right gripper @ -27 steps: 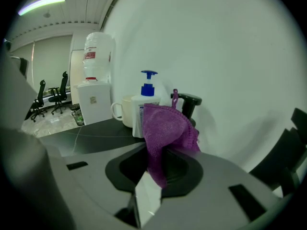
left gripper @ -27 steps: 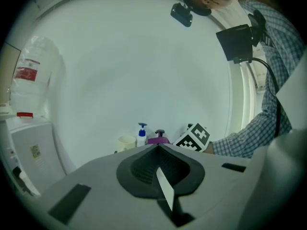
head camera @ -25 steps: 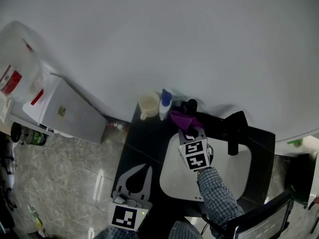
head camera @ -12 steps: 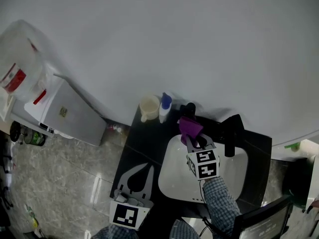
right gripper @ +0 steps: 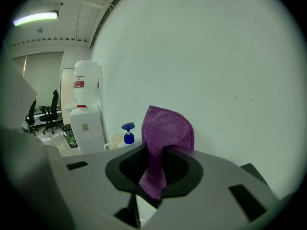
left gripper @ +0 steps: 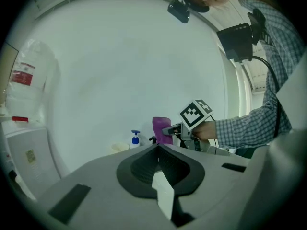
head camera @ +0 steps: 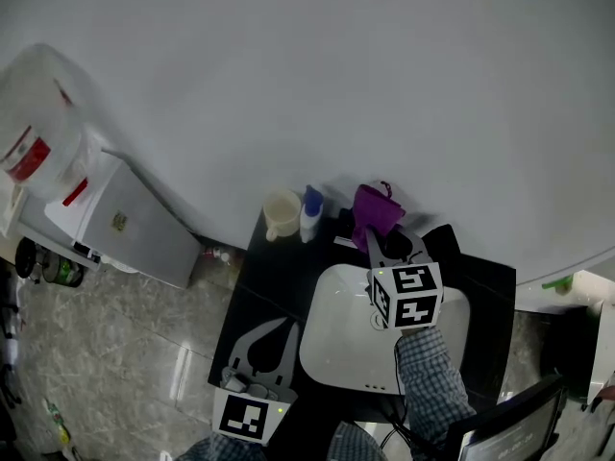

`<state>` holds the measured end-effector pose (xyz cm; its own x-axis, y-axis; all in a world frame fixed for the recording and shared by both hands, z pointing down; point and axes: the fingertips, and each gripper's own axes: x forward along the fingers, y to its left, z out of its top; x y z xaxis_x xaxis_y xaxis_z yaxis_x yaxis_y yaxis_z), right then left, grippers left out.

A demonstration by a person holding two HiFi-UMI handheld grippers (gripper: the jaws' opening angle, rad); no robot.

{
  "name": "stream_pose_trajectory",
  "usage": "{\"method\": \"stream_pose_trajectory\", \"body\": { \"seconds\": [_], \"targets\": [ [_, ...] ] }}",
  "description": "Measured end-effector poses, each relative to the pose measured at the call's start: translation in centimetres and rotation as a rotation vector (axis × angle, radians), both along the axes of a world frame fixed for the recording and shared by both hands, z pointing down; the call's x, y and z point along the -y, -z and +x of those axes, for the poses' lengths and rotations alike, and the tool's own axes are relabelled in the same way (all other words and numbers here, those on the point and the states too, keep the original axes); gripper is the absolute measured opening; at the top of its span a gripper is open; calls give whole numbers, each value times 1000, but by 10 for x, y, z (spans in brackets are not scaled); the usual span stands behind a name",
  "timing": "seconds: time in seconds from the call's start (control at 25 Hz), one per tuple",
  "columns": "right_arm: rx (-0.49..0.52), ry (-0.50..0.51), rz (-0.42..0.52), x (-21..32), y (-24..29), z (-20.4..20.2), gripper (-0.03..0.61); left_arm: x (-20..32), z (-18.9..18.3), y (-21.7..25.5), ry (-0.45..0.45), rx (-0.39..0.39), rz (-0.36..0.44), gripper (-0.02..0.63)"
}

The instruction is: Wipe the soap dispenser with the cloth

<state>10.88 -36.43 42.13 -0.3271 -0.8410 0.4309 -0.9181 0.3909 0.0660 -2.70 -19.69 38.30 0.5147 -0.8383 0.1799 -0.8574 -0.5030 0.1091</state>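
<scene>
My right gripper (head camera: 375,235) is shut on a purple cloth (head camera: 374,206), held up above the back rim of the white sink (head camera: 336,353), close to the wall. In the right gripper view the cloth (right gripper: 165,131) stands upright out of the shut jaws. The soap dispenser (head camera: 309,213), a white bottle with a blue pump, stands on the black counter to the cloth's left, apart from it; it also shows in the right gripper view (right gripper: 128,133) and the left gripper view (left gripper: 135,139). My left gripper (head camera: 284,323) is low at the counter's front left, shut on nothing.
A cream cup (head camera: 282,212) stands just left of the dispenser. A black faucet (head camera: 444,241) is partly hidden behind my right gripper. A water cooler (head camera: 125,221) with a big bottle (head camera: 38,128) stands on the floor to the left. The white wall rises right behind the counter.
My right gripper has risen and moved right and toward the wall with the cloth, off the dark object behind the sink. The left gripper has stayed put.
</scene>
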Motion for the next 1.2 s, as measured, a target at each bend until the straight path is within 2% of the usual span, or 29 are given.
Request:
{"method": "stream_pose_trajectory", "body": {
  "seconds": [0.24, 0.64, 1.0, 1.2],
  "targets": [
    [19, 7, -26, 18, -12, -17, 75, -2, -9, -2, 21, 1, -11, 2],
    [15, 67, -91, 14, -57, -52, 75, -7, -18, -9, 45, 9, -36, 2],
    [-70, 117, -187, -3, -114, -53, 75, -7, -19, -19, 45, 16, -60, 2],
    [-89, 76, -255, -14, -145, -32, 75, -7, -15, -23, 40, 16, -65, 2]
  ]
}}
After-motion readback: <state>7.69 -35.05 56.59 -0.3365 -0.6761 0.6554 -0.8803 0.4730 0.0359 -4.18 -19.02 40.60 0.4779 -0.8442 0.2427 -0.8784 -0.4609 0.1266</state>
